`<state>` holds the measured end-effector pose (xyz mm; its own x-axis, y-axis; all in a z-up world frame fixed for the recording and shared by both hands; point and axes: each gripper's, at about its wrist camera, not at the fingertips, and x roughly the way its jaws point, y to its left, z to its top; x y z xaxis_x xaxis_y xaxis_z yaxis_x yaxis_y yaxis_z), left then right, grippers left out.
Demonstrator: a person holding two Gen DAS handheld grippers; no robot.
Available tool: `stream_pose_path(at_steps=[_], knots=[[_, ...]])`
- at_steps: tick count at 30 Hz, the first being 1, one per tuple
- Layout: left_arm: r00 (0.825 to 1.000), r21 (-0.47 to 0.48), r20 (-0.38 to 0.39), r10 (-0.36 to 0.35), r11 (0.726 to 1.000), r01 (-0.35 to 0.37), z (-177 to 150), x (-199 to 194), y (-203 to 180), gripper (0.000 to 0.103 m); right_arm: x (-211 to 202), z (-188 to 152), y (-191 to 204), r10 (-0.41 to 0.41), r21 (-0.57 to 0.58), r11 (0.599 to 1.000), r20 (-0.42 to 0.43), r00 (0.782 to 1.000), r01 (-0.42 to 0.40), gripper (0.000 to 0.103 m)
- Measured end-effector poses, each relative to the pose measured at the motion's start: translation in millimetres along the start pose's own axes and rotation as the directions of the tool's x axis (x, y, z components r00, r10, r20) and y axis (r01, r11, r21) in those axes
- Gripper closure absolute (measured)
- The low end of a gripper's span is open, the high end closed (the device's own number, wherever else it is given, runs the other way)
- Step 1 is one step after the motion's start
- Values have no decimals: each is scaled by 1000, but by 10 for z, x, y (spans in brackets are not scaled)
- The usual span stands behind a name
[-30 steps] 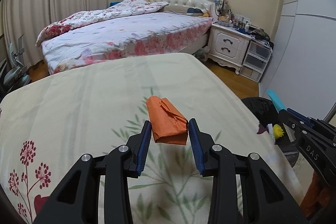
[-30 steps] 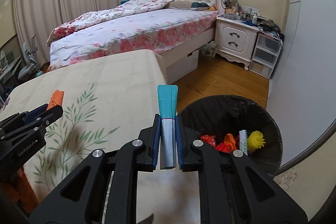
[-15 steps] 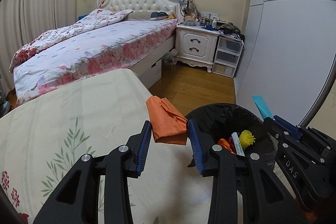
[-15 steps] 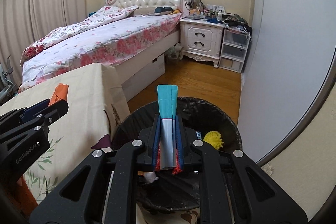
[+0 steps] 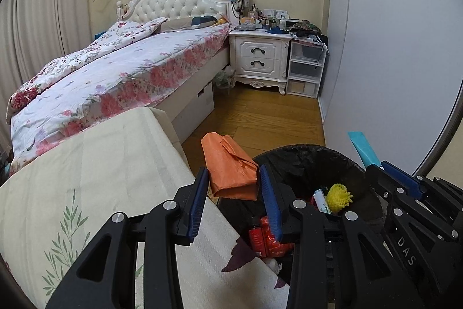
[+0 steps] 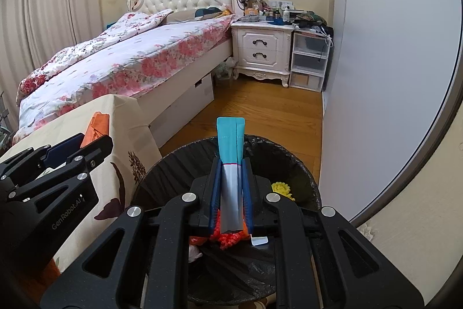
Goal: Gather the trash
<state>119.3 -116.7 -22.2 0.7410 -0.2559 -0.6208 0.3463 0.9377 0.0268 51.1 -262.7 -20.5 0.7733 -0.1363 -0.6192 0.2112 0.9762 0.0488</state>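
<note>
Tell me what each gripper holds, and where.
Left gripper: orange packet, clamped at its near end. Right gripper: teal-and-grey tube, gripped on its grey lower half.

a home bedroom: floral-quilted bed (image 5: pixel 121 77), white nightstand (image 5: pixel 259 60), probably a wardrobe (image 5: pixel 390 48).

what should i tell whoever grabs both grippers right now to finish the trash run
Left gripper: shut on the orange folded paper, at the table edge beside the bin.
Right gripper: shut on the teal-and-grey wrapper, over the black-lined bin.
In the bin so far: a yellow pompom, a small tube, red scraps.
Left: release the wrapper into the bin, bring the orange paper over the opening, drop it.
</note>
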Motion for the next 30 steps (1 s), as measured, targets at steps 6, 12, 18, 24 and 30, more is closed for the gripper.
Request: stream_pose_path(at_steps=[6,12,18,24,30], knots=[[1000,12,-13,0,1000,0,20,95,-60,65,101,14,-35,-5,12,1000,-11,1000,5,89],[1000,11,-27,1,1000,-1,39,163,-97,64,147,24,-42,-8,25,1000,-15,1000,9,87],[999,-5,-47,-2,1000,2,41,211,-73,37,158,34,-102,-14,41,999,-11,1000,15,76],[998,-17,-57,10,1000,-11,26,241,-35,31,145,35,-130,-33,52,998,0,999,33,61],[998,-6,-45,43,999,-43,28,202,-31,26,109,46,-132,-68,46,997,18,998,67,43]])
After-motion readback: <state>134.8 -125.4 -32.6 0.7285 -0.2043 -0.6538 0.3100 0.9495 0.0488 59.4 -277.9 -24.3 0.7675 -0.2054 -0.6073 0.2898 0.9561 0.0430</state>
